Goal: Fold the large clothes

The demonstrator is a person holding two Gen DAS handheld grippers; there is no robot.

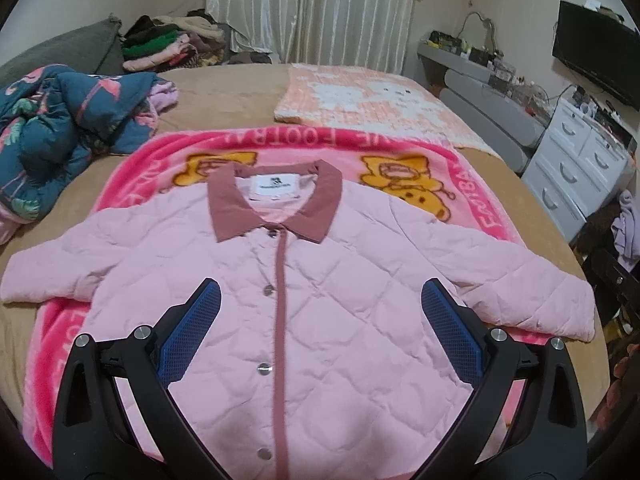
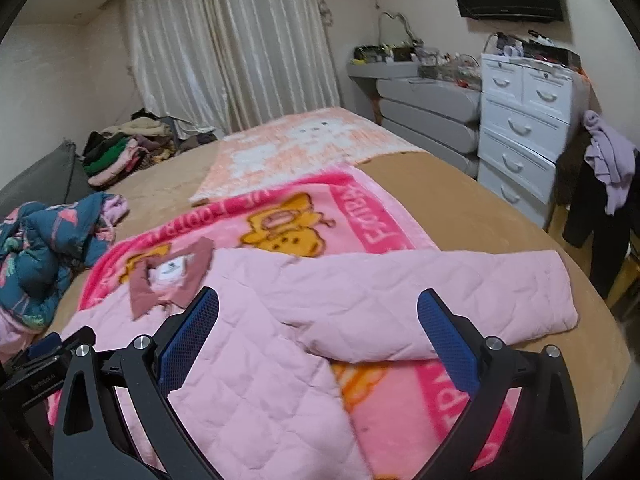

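Observation:
A pale pink quilted jacket (image 1: 320,288) with a dusty-rose collar (image 1: 276,200) lies flat, front up and snapped shut, on a bright pink cartoon blanket (image 1: 472,184), both sleeves spread out. My left gripper (image 1: 320,300) is open and empty above the jacket's chest. In the right wrist view the jacket (image 2: 248,380) lies with its right sleeve (image 2: 440,296) stretched toward the bed edge. My right gripper (image 2: 318,308) is open and empty over the sleeve's armpit. The left gripper's body (image 2: 44,364) shows at the lower left.
The tan bed (image 1: 240,92) also holds a crumpled blue patterned quilt (image 1: 60,128), a peach-and-white blanket (image 1: 368,96) and a pile of folded clothes (image 1: 168,44). White drawers (image 2: 524,136) and hanging clothes (image 2: 608,168) stand beyond the bed's right edge.

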